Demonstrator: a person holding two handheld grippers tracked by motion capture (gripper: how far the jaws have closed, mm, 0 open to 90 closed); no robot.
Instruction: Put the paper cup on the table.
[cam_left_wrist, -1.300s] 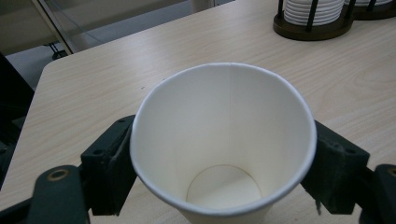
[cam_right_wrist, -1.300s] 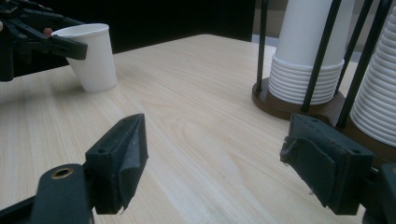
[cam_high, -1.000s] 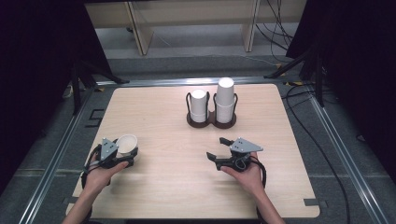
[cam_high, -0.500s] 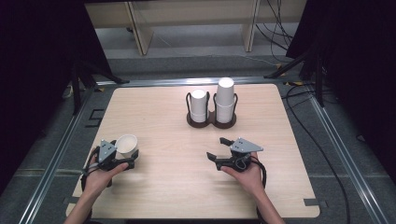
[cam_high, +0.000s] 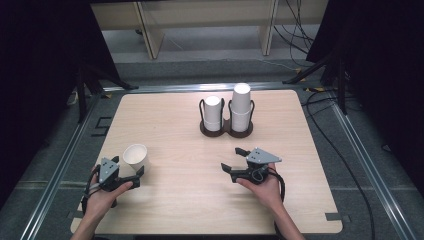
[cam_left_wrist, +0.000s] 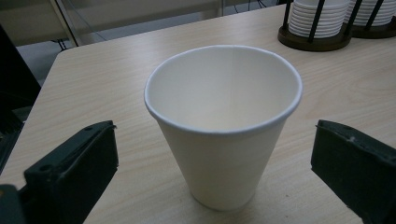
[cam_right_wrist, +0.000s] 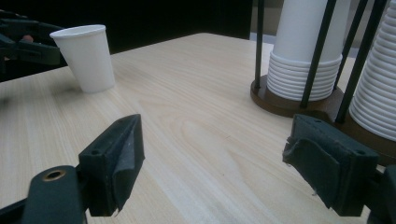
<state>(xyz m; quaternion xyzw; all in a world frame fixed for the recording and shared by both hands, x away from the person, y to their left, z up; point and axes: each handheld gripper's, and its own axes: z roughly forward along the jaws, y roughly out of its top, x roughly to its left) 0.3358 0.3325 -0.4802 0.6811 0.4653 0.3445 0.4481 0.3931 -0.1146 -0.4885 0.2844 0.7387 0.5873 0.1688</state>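
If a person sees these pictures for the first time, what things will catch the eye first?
Probably the single white paper cup, upright near the table's front left corner, between the open jaws of the left gripper, which have just been opening and do not touch it. Next, the two tall stacks of white paper cups in a dark wire holder at the table's far middle.

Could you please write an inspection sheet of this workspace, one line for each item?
Surface: wooden table, bare around the things.
Job's things: single paper cup upright, open end up, between the left gripper's jaws, untouched; cup holder with two cup stacks at the far side.
Clutter: nothing seen.
Grippers: left gripper open, its jaws have just been opening, cup between them; right gripper open, empty.
Cables: several on the floor right of the table.
Surroundings: dark curtains, shelf unit behind.
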